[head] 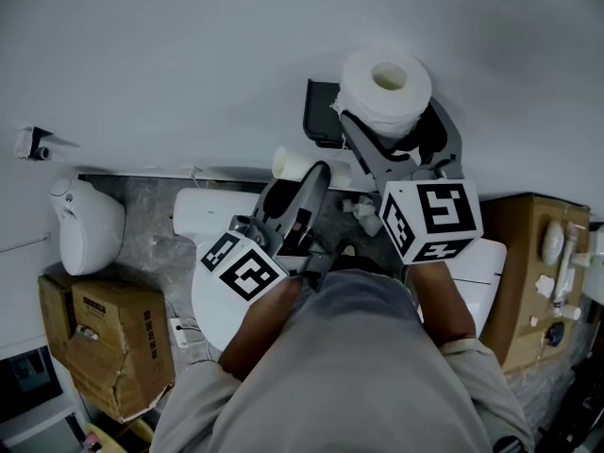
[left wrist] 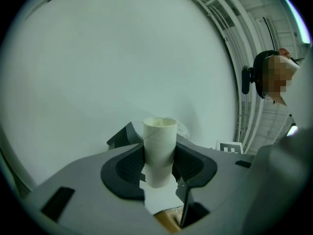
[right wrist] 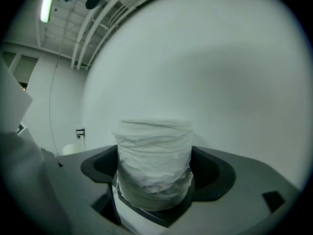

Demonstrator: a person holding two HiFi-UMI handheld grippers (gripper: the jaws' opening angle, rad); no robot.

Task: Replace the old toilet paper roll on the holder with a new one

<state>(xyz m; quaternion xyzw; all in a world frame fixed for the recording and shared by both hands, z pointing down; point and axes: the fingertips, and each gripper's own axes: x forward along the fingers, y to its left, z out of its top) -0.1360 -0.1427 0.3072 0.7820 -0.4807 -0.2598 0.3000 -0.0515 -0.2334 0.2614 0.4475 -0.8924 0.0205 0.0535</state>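
Note:
A full white toilet paper roll (head: 385, 91) stands upright against the wall, next to a black holder (head: 321, 111). My right gripper (head: 392, 128) reaches up round it with its jaws wide, one on each side. In the right gripper view the roll (right wrist: 153, 155) rests on a dark part below it, and the pads do not seem to squeeze it. My left gripper (head: 307, 179) is lower and to the left, shut on an empty cardboard tube (head: 294, 165). In the left gripper view the tube (left wrist: 159, 141) is upright, with both black pads (left wrist: 128, 166) pressed against it.
A white toilet tank (head: 212, 210) and bowl sit below the grippers. A white wall unit (head: 87, 225) hangs at the left above a cardboard box (head: 104, 338). Another box (head: 528, 272) with small items stands at the right. A small bracket (head: 33, 142) sticks out from the wall.

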